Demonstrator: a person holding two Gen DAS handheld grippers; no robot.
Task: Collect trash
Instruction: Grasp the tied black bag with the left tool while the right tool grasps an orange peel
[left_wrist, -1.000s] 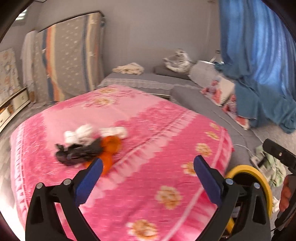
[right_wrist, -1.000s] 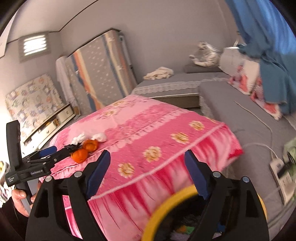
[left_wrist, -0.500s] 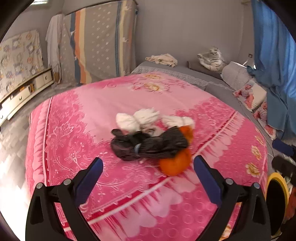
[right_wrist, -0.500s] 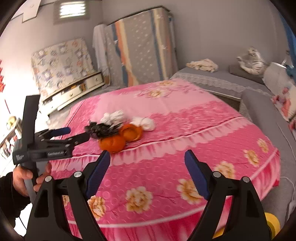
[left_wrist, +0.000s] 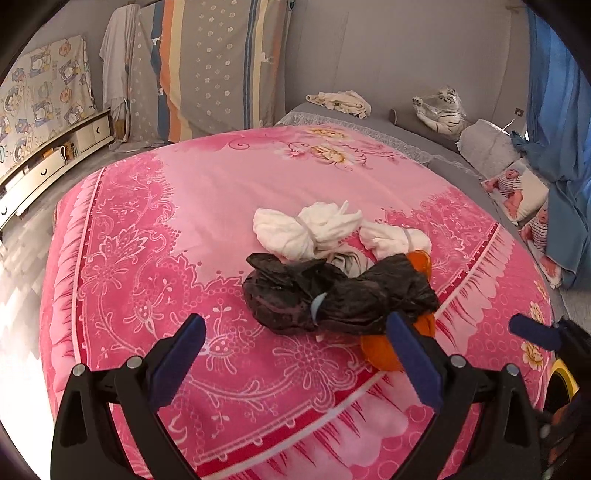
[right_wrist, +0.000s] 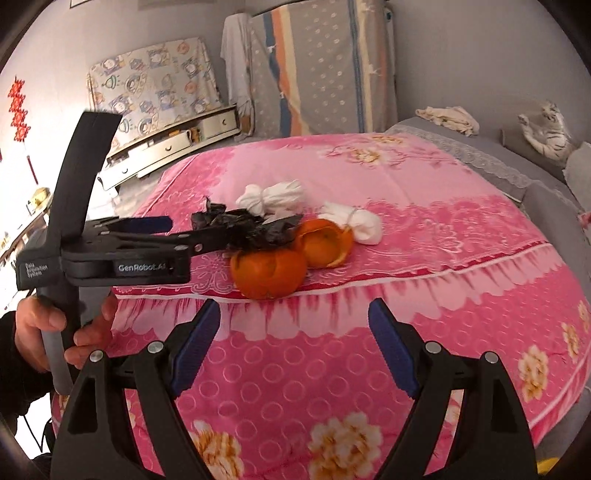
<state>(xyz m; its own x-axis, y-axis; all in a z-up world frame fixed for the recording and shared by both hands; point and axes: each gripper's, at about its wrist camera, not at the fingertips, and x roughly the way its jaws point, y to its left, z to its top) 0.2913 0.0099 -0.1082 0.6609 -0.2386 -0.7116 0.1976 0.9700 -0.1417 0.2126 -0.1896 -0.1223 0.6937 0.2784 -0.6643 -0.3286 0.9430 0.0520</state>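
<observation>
A: Where is the trash lying?

B: I am seeing the black bag (left_wrist: 338, 291) at twelve o'clock, just ahead of my left gripper (left_wrist: 297, 363), fingers apart and empty; its long axis is running nine to three.

A: And the right gripper (right_wrist: 293, 349)?

B: Also gaping and empty, sitting farther back.

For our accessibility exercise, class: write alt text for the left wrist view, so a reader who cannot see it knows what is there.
A small heap of trash lies on a pink floral bedspread: a crumpled black plastic bag, white tied cloth bundles behind it, and orange peel at its right. The left gripper hovers just short of the heap, blue-padded jaws open, with nothing between them.
</observation>
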